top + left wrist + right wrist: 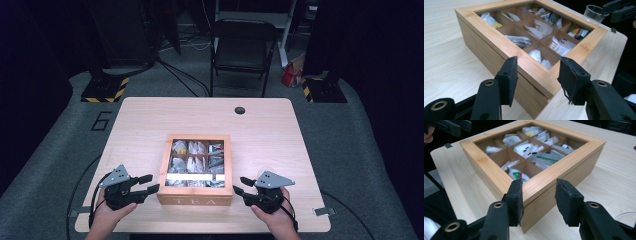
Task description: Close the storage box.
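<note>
My fingers (509, 77): both pairs spread wide, holding nothing | left gripper (142, 184) and right gripper (241, 186) flank the tea box's (195, 200) near corners | bare table (140, 120) beyond.

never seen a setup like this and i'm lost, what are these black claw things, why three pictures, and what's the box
No robot here: a person holds a two-jaw tool in each hand. In the high view, taken from above the person's side, the left hand-held gripper and the right hand-held gripper sit either side of a wooden tea box on a light wooden table.

The other two pictures come from small cameras riding on each tool, looking along its black jaws. The left gripper view faces one near corner of the box, the right gripper view the other.

The box is marked TEA, its lid is closed, and through the lid you see compartments of tea bags. A clear plastic cup stands beyond it.

Both tools have their jaws open, each spanning a corner. Nothing is held.
</note>
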Motion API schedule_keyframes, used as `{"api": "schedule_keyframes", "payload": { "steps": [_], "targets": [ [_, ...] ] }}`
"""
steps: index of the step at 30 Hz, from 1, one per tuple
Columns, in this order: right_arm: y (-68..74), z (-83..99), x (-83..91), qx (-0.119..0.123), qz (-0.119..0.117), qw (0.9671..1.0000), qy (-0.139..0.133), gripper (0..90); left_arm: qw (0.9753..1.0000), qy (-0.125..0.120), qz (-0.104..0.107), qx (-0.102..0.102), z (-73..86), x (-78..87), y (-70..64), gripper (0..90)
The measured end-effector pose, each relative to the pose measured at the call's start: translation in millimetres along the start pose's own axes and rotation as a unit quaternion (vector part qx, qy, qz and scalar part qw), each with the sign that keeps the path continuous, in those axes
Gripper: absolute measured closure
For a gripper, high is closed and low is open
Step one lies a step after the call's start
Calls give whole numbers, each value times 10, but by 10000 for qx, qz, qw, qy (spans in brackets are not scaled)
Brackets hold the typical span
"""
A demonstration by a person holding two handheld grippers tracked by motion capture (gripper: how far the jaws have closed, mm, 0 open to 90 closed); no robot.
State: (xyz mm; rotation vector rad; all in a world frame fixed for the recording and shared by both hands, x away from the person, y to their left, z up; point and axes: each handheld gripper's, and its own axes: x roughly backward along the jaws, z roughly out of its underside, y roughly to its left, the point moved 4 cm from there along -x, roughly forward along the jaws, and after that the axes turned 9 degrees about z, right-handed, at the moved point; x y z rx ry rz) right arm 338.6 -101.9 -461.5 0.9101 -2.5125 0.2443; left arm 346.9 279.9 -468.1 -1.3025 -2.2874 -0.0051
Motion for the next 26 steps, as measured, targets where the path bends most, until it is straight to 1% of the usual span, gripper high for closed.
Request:
{"api": "schedule_keyframes", "payload": {
  "steps": [2,3,4,6,7,8,9,12,14,16,19,20,21,24,25,26],
  "targets": [
    [-42,-29,8,-39,19,10000,-35,568,10000,-50,-43,57,-22,-1,39,495],
    [-66,-36,12,-39,48,10000,-25,567,10000,-18,-31,75,-29,7,54,493],
    [-79,-41,13,-68,59,10000,-23,565,9999,-61,-36,127,-39,7,70,493],
    [-110,-45,13,-135,79,9999,24,562,9998,-109,-92,110,-62,13,107,491],
    [-124,-46,14,-140,102,9998,12,561,9998,-122,-102,150,-73,15,118,491],
    [-135,-48,13,-139,106,9998,0,559,9997,-169,-120,143,-86,9,134,490],
    [-139,-48,18,-143,107,9998,0,559,9998,-119,-135,93,-101,19,157,489],
    [-149,-49,27,-146,136,9998,-38,558,9996,-177,-187,128,-139,14,209,486],
    [-145,-49,35,-143,172,9997,-49,558,9995,-175,-206,157,-154,12,240,484],
    [-142,-46,35,-86,163,9998,-42,557,9994,-185,-224,180,-161,4,260,484],
    [-142,-31,22,-87,167,9998,-27,556,9993,-185,-238,211,-165,-14,288,482],
    [-139,-29,23,-128,161,9998,-21,552,9994,-165,-227,217,-163,-16,296,477],
    [-137,-29,25,-129,154,9998,-23,548,9992,-189,-265,246,-161,-22,302,470],
    [-127,-45,33,-71,179,9998,-55,517,9990,-204,-321,249,-156,-32,334,448],
    [-125,-49,36,-57,198,9998,-64,507,9986,-245,-340,313,-153,-42,342,443],
    [-123,-55,36,-49,194,9998,-78,502,9986,-245,-340,313,-153,-42,342,433]
  ]
}}
